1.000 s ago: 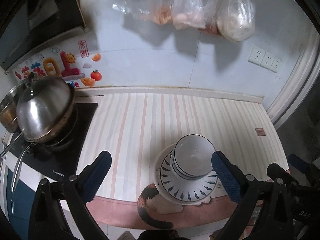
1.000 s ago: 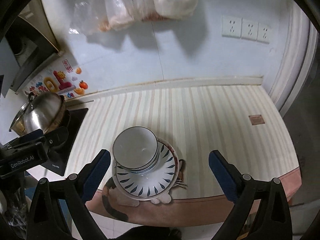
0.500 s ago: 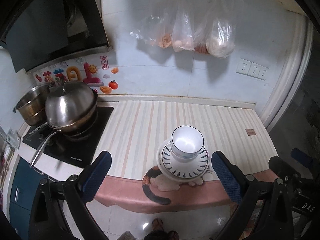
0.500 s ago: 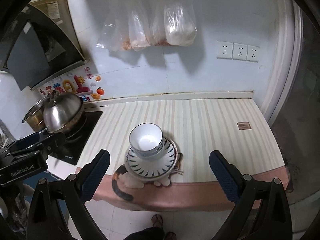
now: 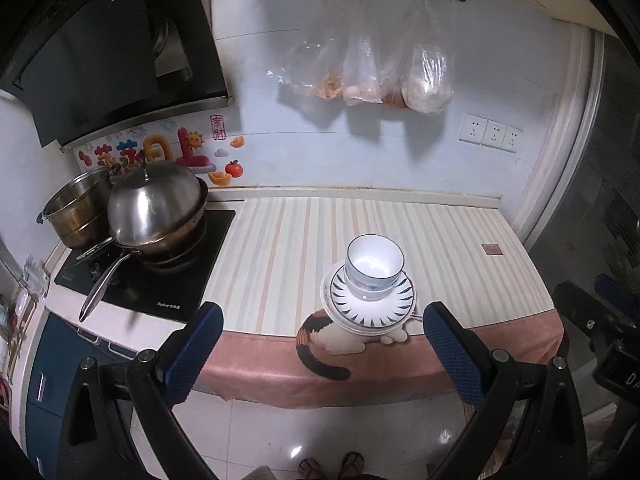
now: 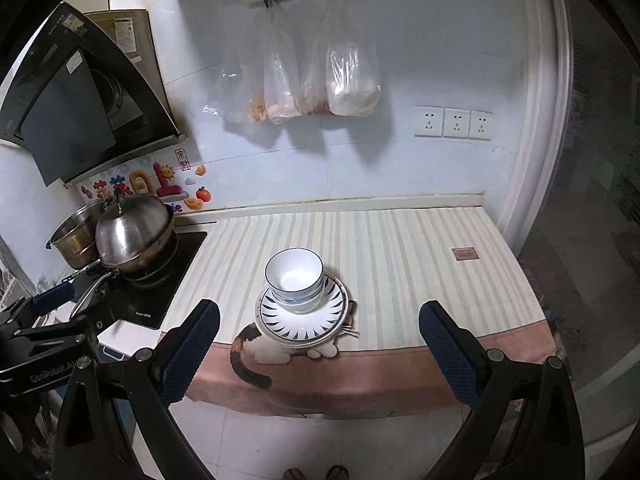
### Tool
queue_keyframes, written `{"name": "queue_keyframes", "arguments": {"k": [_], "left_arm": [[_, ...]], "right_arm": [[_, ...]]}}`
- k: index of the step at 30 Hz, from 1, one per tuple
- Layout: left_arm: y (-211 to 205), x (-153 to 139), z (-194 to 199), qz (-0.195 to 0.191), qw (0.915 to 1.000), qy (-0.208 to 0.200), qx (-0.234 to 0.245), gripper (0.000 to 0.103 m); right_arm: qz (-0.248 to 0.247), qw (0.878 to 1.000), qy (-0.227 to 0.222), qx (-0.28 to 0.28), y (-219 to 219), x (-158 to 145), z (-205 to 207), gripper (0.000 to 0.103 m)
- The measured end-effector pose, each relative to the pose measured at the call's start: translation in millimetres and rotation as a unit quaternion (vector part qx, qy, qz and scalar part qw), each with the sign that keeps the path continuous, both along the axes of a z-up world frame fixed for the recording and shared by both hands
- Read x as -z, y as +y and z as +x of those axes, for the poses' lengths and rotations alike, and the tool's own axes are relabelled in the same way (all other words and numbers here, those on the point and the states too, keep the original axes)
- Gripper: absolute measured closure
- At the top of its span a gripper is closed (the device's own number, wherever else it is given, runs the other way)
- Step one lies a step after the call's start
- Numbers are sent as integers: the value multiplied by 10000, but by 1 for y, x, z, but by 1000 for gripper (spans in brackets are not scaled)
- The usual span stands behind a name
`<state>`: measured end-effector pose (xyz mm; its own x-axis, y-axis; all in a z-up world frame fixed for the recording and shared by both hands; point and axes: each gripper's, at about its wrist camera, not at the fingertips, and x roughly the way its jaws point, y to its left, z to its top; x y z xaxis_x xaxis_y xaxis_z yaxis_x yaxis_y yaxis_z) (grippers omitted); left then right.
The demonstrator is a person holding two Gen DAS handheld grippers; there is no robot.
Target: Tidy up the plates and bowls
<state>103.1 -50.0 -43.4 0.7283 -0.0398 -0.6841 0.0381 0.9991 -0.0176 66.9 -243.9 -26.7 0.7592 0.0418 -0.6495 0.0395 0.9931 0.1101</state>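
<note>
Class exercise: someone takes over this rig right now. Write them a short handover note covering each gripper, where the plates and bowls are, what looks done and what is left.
Left gripper: open, empty, off the counter's front edge.
Right gripper: open, empty, likewise clear of the counter.
Bowls: nested, standing on the plates, one stack near the front edge of the striped counter, over the cat print.
Done: plates and bowls appear gathered into one stack.
Left: apparently nothing on the counter; perhaps nudge the stack back from the edge.

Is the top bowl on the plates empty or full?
Empty: the top bowl sits upright on the plates, its bare white inside showing.
</note>
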Motion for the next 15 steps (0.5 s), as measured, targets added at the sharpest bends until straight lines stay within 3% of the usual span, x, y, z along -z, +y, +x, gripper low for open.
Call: {"name": "queue_keyframes", "arguments": {"k": [15], "left_arm": [[28,3,-24,8,9999,97,-83,0]], "right_arm": [[-44,9999,81,39,29,5,-20,1]]}}
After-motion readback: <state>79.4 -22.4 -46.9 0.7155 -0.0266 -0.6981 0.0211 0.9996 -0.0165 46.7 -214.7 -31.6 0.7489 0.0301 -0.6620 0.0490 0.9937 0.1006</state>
